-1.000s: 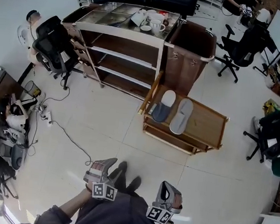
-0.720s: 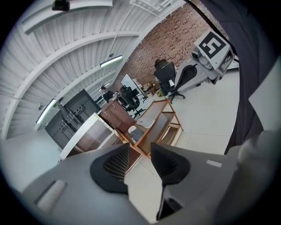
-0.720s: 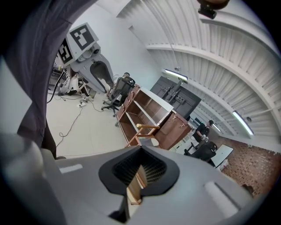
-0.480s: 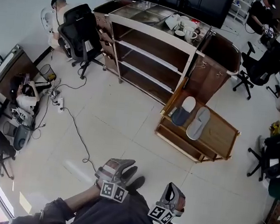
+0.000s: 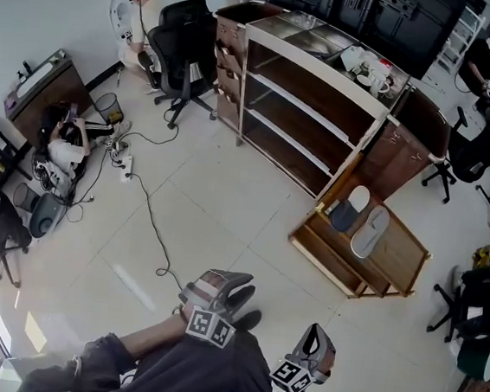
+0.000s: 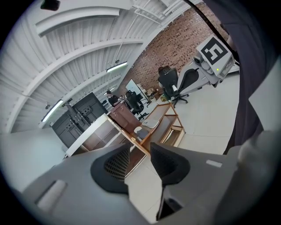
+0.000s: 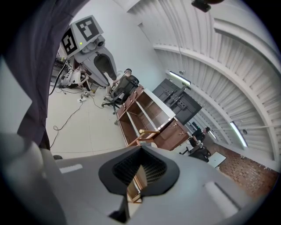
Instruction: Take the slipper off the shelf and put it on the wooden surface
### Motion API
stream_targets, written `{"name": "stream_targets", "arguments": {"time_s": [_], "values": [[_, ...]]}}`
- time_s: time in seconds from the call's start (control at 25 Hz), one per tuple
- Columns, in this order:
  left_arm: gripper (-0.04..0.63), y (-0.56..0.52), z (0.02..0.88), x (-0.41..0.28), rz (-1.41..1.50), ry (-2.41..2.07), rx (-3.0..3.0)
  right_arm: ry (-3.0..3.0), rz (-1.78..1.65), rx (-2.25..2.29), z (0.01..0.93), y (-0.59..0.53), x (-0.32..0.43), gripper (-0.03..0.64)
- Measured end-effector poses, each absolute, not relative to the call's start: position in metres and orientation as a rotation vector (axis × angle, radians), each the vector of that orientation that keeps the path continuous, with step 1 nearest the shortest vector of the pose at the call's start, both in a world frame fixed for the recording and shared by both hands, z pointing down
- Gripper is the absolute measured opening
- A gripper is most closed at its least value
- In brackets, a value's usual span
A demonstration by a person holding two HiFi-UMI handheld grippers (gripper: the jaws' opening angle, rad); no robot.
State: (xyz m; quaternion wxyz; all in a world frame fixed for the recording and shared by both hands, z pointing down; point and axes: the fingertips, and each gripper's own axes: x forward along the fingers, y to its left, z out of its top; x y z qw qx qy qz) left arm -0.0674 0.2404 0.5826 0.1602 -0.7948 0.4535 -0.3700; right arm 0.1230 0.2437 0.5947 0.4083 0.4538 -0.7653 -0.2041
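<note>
Two slippers lie side by side on top of a low wooden rack (image 5: pixel 395 259) at the right: a dark blue and white one (image 5: pixel 349 211) and a grey one (image 5: pixel 370 233). In the left gripper view the same slippers (image 6: pixel 146 128) show far off, beyond the jaws. Both grippers hang low by the person's body, far from the rack. My left gripper (image 5: pixel 234 282) (image 6: pixel 140 147) is open by a narrow gap with nothing in it. The pads of my right gripper (image 5: pixel 317 336) (image 7: pixel 140 148) meet at their tips, and it is empty.
A tall open shelf unit (image 5: pixel 315 111) with bare boards stands behind the rack, with cups (image 5: pixel 367 69) on its top. A brown cabinet (image 5: pixel 412 134) adjoins it. Office chairs (image 5: pixel 186 50) stand at the back, and a cable (image 5: pixel 150 233) trails over the tiled floor.
The view has swung, so the shelf unit and rack now sit further right. My left gripper's jaws look narrower than a second ago. Both grippers stay low by the body.
</note>
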Motion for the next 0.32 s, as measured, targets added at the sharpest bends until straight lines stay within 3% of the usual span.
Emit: {"name": "stream_targets", "arguments": {"time_s": [0.32], "values": [[0.163, 0.265, 0.578, -0.113, -1.026, 1.314, -2.272, -1.902, -0.536, 1.163, 0.591, 0.266, 0.083, 0.003]]}}
